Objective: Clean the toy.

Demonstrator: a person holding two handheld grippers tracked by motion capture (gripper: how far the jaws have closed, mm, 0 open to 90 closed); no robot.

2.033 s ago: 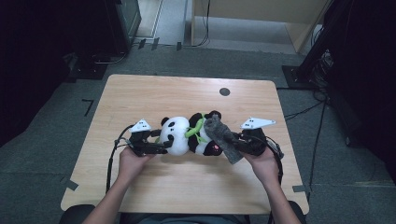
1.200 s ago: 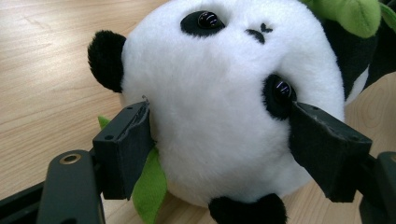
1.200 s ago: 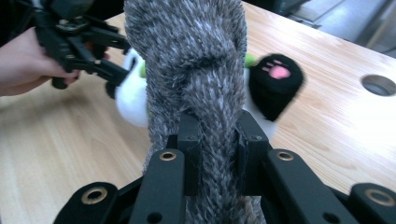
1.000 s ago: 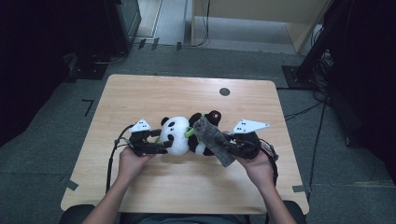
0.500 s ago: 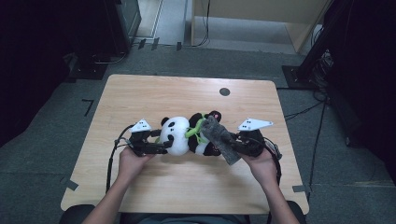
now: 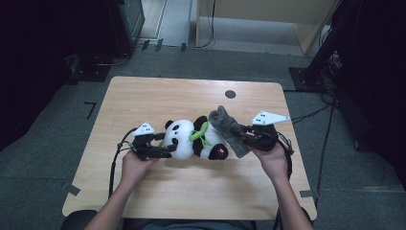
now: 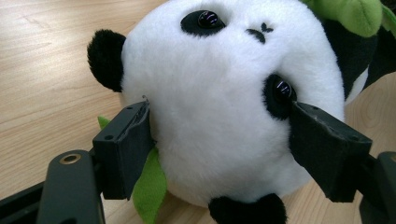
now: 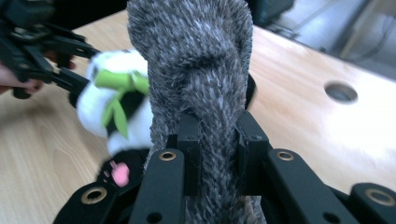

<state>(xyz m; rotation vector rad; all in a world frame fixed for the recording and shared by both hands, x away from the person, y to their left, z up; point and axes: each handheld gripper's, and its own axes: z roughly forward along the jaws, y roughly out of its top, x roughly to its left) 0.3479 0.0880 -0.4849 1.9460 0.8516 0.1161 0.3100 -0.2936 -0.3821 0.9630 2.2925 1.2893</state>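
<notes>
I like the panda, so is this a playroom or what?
Probably a lab or workshop, not a playroom: a bare light wooden table stands on grey carpet, with black cables trailing across the floor and dark equipment stands around.

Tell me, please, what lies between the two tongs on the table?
The black-and-white plush panda, in the high view; left tongs grip its head, right tongs hold a grey fuzzy cloth.

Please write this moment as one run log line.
left gripper: shut on white and black plush panda head | right gripper: shut on grey fuzzy cloth | panda lying on wooden table
</notes>
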